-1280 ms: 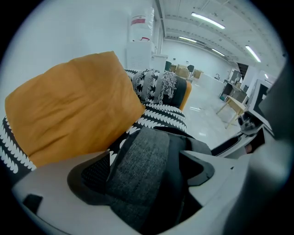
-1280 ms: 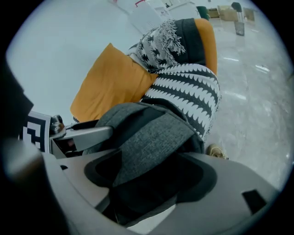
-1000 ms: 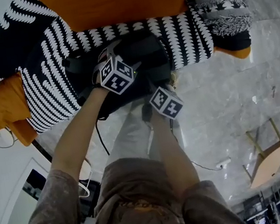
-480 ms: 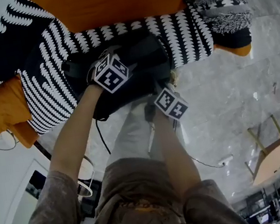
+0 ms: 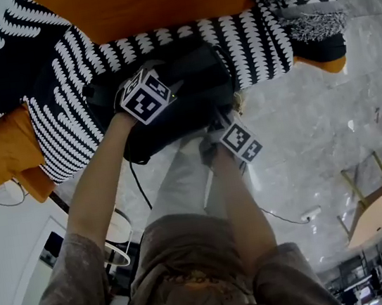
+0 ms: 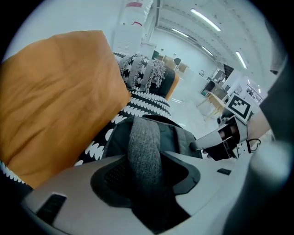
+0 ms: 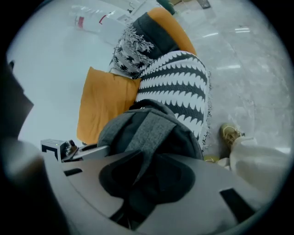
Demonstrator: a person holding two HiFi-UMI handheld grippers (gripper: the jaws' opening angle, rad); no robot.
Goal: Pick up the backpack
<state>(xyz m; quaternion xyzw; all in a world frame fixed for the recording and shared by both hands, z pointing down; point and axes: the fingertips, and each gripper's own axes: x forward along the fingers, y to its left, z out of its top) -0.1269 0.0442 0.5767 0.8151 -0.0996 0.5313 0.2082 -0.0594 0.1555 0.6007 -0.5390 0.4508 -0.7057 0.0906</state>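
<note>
**Insp:** Status, op. The backpack (image 5: 187, 78) lies on the striped blanket (image 5: 66, 124) at the near edge of the orange sofa (image 5: 147, 2). Head view shows it resting on the seat, not raised.

**Op:** Grips?

**Insp:** Your L gripper (image 6: 147, 186): jaws have just been closing. A grey strap (image 6: 144, 147) runs btwn them and the pads bear on it, so it's clenched on that strap. Your R gripper (image 7: 142, 181): same finding. Jaws have just been closing and the second strap (image 7: 151, 124) is pinched btwn them, at the pack's near-right side.

**Op:** So what's done?

**Insp:** Reach and grasp on both sides, by my reading. The lift hasn't begun, since the pack's body sits full on the blanket.

**Op:** What's left?

**Insp:** Raise both grippers together and bring the pack clear of the seat edge toward you. I'd put you at approx. halfway.

**Op:** Any flags?

**Insp:** One. The straps are soft fabric and may slide thru the pads under load. Pack weight is unknown from here, so take the load up slowly.
</note>
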